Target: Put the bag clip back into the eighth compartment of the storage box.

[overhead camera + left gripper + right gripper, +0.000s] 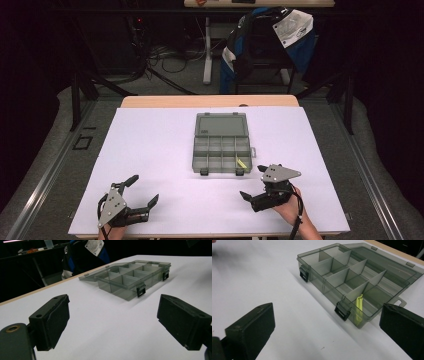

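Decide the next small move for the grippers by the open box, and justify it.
Probably ease the right gripper forward toward the yellow strip in the box's near right compartment: its jaws stand open and empty, nearer that corner than the left gripper.

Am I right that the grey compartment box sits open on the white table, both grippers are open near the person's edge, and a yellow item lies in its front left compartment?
Not quite. The yellow item lies in the front right compartment of the compartment box, as the high view shows. The rest holds: the box is open on the white table, and the left gripper and right gripper are open.
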The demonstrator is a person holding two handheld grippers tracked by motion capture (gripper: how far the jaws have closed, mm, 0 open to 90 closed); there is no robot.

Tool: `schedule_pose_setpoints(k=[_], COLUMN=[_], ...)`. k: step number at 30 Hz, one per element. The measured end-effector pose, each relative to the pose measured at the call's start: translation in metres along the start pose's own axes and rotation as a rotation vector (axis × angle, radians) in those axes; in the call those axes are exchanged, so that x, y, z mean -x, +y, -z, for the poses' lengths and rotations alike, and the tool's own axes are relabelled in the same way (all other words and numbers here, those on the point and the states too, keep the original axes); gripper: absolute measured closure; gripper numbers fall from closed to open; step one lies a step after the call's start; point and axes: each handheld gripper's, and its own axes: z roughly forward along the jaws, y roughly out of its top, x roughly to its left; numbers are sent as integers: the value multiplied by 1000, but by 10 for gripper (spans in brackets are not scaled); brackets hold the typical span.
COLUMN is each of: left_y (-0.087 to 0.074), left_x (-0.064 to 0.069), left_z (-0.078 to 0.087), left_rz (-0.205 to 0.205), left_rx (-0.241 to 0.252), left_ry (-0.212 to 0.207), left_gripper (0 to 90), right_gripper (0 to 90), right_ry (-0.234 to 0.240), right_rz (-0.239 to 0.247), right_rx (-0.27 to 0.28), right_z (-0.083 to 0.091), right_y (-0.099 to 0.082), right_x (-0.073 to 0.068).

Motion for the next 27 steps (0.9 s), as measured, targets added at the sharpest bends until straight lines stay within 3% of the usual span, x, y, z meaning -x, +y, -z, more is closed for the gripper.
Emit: schedule_pose_setpoints(k=[17,27], left_y=[0,0], left_x=[0,1], left_z=[-1,0], left_rz=[-2,-1], left_rx=[-4,-3], left_ry=[-1,1], left_gripper=[108,108], right_gripper=[0,0], right_ry=[-48,-84], right_rz=[16,38], right_rx=[66,79], right_z=[17,24], right_y=[-33,-50], right_x=[0,-4])
